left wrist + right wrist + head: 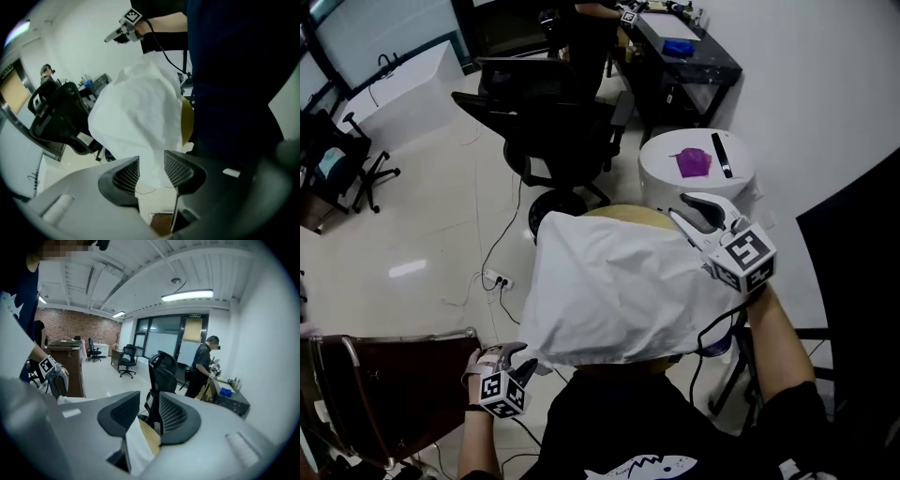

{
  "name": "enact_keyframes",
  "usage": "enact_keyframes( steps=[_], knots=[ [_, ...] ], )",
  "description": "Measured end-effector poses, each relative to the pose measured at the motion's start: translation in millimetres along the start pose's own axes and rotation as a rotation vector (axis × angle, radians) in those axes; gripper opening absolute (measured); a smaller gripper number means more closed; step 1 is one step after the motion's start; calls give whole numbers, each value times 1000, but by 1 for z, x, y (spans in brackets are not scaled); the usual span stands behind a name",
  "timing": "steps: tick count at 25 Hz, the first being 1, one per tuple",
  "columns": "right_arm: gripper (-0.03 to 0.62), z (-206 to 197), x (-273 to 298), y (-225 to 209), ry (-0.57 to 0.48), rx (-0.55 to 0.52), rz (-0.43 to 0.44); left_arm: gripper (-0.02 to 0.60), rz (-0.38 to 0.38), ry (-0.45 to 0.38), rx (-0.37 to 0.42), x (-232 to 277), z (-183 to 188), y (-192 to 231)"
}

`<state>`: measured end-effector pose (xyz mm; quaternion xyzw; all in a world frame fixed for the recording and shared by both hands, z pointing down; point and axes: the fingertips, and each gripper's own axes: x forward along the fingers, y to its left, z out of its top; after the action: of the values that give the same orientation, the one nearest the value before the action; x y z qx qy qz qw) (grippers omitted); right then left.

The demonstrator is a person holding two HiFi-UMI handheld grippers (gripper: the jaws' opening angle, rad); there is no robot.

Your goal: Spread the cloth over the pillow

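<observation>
A white cloth (619, 291) drapes over a yellowish pillow (628, 214) in front of me; only the pillow's far rim shows. My left gripper (514, 364) is at the cloth's near left corner. In the left gripper view the left gripper (151, 161) stands open, and the cloth (140, 108) hangs with its corner loose in the gap beside the pillow (186, 122). My right gripper (698, 214) hovers at the cloth's far right corner. In the right gripper view the right gripper (149, 399) is open, with cloth (136, 446) and pillow (151, 439) low between the jaws.
A black office chair (553, 131) stands just beyond the pillow. A round white table (656, 173) to the right carries a purple item (693, 161) and a black stick (722, 155). A brown chair (384, 384) is at near left. A power strip (497, 279) lies on the floor.
</observation>
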<state>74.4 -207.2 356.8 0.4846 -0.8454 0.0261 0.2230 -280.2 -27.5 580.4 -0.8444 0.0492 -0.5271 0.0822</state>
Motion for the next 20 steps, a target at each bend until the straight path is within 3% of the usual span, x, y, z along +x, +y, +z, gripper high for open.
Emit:
enact_keyframes(
  steps=[3,6,9,14,20],
  knots=[
    [140,-11,-39,-20,-19,40,-82,155,83,-96,70,-8,54,40],
    [140,-32,-76,-36,-18,84,-155,155,105,-201,129,-14,121,61],
    [140,-56,-108,-44,3,132,-201,153,91,-277,183,-2,175,67],
    [140,-112,-154,-44,60,228,-269,153,19,-375,339,18,272,61],
    [140,-190,-200,-33,182,278,-329,153,-4,-428,543,30,384,70]
  ],
)
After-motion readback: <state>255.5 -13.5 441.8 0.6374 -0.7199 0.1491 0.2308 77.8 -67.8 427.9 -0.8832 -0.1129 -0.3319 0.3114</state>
